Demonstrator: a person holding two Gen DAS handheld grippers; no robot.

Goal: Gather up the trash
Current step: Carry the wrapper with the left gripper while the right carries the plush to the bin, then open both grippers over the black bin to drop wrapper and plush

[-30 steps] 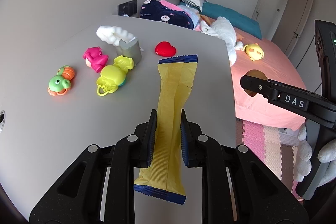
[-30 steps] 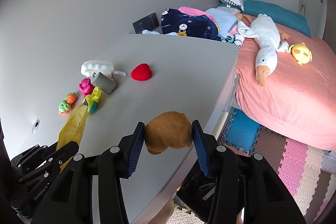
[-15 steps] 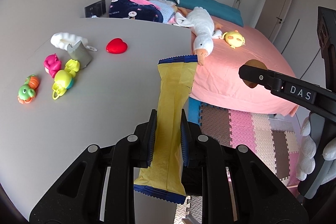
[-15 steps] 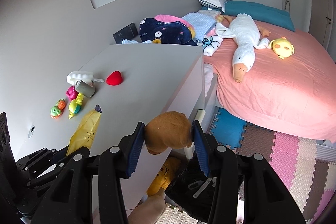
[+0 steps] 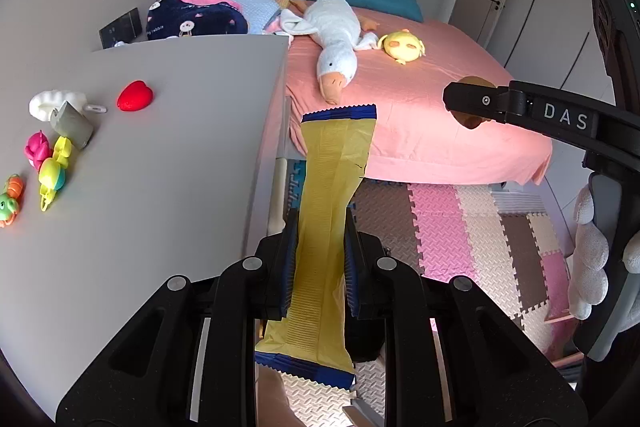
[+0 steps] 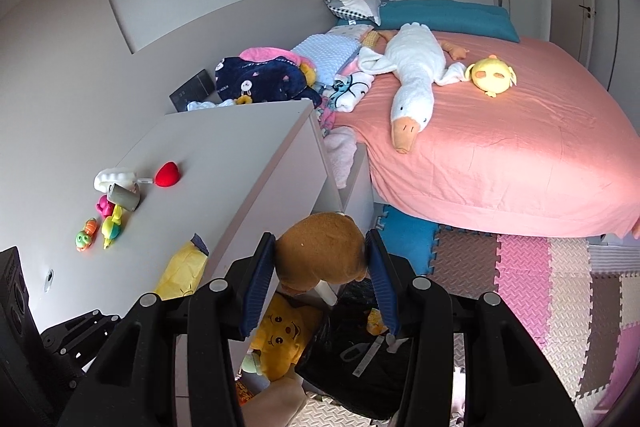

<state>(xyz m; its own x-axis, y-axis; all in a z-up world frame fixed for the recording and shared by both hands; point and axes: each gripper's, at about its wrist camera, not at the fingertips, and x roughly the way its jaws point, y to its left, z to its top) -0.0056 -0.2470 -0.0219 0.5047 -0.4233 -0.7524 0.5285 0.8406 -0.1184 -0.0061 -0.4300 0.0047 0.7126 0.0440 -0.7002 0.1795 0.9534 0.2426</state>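
My left gripper (image 5: 318, 263) is shut on a long yellow wrapper with blue ends (image 5: 324, 211), held in the air past the right edge of the grey cabinet top (image 5: 160, 187). The wrapper also shows in the right wrist view (image 6: 182, 269). My right gripper (image 6: 322, 273) is shut on a brown crumpled lump (image 6: 320, 255), held over the floor beside the cabinet. That gripper's finger and the lump (image 5: 472, 103) show at the right of the left wrist view. A black bag (image 6: 360, 355) lies open on the floor below the right gripper.
Small toys (image 5: 48, 163), a red heart (image 5: 135, 95) and a grey cup (image 5: 72, 125) sit on the cabinet top. A pink bed (image 6: 500, 147) with a white goose plush (image 6: 414, 87) stands to the right. Foam mats (image 6: 540, 287) cover the floor. A yellow plush (image 6: 284, 331) lies by the bag.
Both grippers have moved right, off the cabinet top and out over the floor, each keeping its load. The black bag and yellow plush have come into the right wrist view.
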